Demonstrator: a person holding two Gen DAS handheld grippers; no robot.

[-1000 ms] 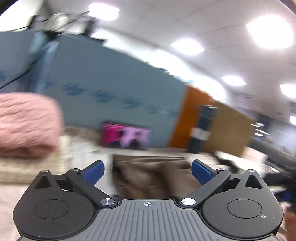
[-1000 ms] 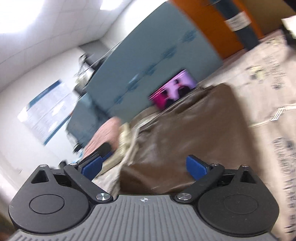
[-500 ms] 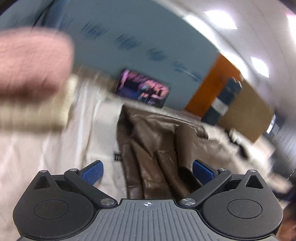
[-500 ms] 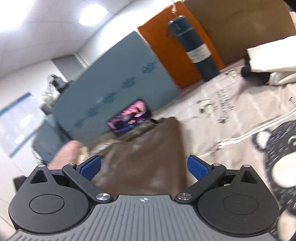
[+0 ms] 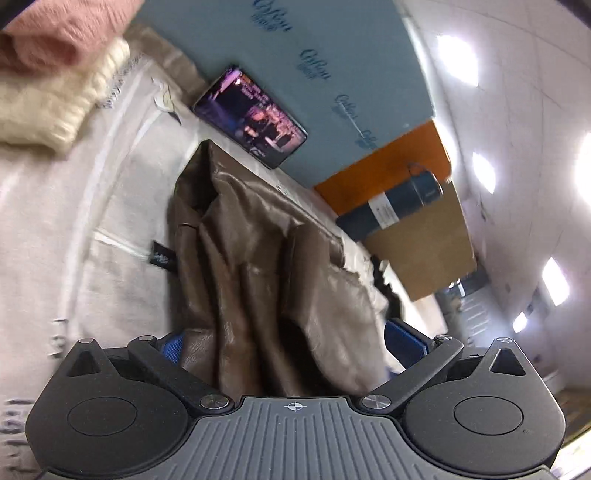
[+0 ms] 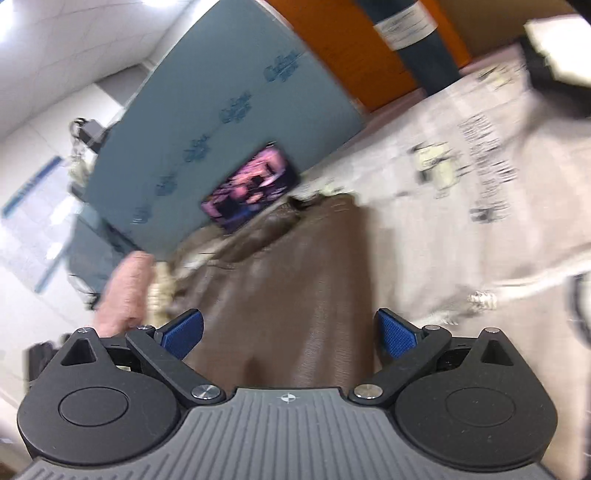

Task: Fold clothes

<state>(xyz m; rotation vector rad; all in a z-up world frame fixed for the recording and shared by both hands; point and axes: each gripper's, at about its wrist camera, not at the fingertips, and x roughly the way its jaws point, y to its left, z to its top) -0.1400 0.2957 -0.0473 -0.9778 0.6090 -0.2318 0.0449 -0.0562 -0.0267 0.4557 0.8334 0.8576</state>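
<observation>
**Brown garment between both sets of open fingers, no grasp yet**

Brown garment (image 5: pixel 240 266) spread lengthwise on the printed cloth (image 5: pixel 74 229), running from near edge toward the far wall; glossy, leather-like sheen, several long creases and one flap doubled over on the right side. Looks partly gathered rather than squared — likely laid out this way so both near corners can be reached at once. Small dark label (image 5: pixel 162 256) poking out at its left edge.

Left gripper (image 5: pixel 288 341) low over the near end, fingers spread wide, blue pads either side of the fabric; left pad half hidden by a fold, nothing pinched. Right gripper (image 6: pixel 290 330) likewise released, pads straddling the garment's (image 6: pixel 295 288) near hem, held apart from it. Positioning reads as a lineup for a two-point pinch at the near edge, probably to lift and fold away toward the far side.

Further out: phone (image 5: pixel 251 116) with lit screen propped against the blue panel (image 5: pixel 295 44) at the far edge, just beyond the garment's far end. Pink knit (image 5: pixel 55 33) stacked on cream knit (image 5: pixel 48 107) far left, presumably finished pieces parked clear of the work area. Dark cylinder (image 5: pixel 391 206) and orange board (image 5: pixel 388 166) far right. Right view motion-blurred; fine detail of the hem not legible.
</observation>
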